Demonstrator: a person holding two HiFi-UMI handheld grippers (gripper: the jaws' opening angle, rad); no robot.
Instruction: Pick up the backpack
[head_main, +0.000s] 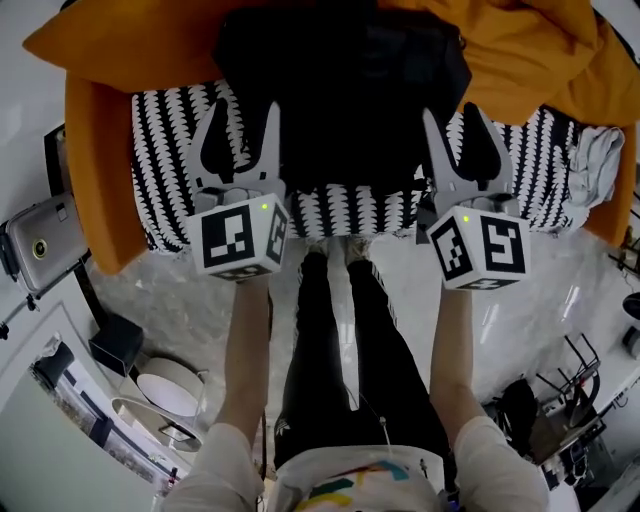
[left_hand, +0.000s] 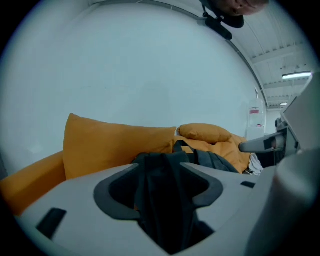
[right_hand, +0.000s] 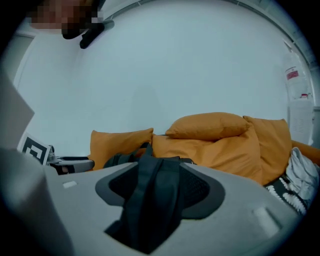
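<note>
Black backpack (head_main: 340, 90). Orange sofa (head_main: 95, 160), with orange cushions (right_hand: 210, 125) of the same shade. Black-and-white zigzag stripes over the seat cover (head_main: 165, 150). Pale grey left gripper (head_main: 243, 110) and right gripper (head_main: 455, 112), black inside the jaws, each with a white cube of black square markers. Pale grey cloth (head_main: 595, 160). White floor (head_main: 180, 300) with faint grey veining. Black trousers (head_main: 320, 350). White shirt (head_main: 350, 480) with yellow and blue print.

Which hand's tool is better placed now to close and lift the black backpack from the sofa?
Right, by a little. A flat backpack strap runs straight through the gap of the open right tool. The left tool, also open, has bunched dark fabric between its jaws.
</note>
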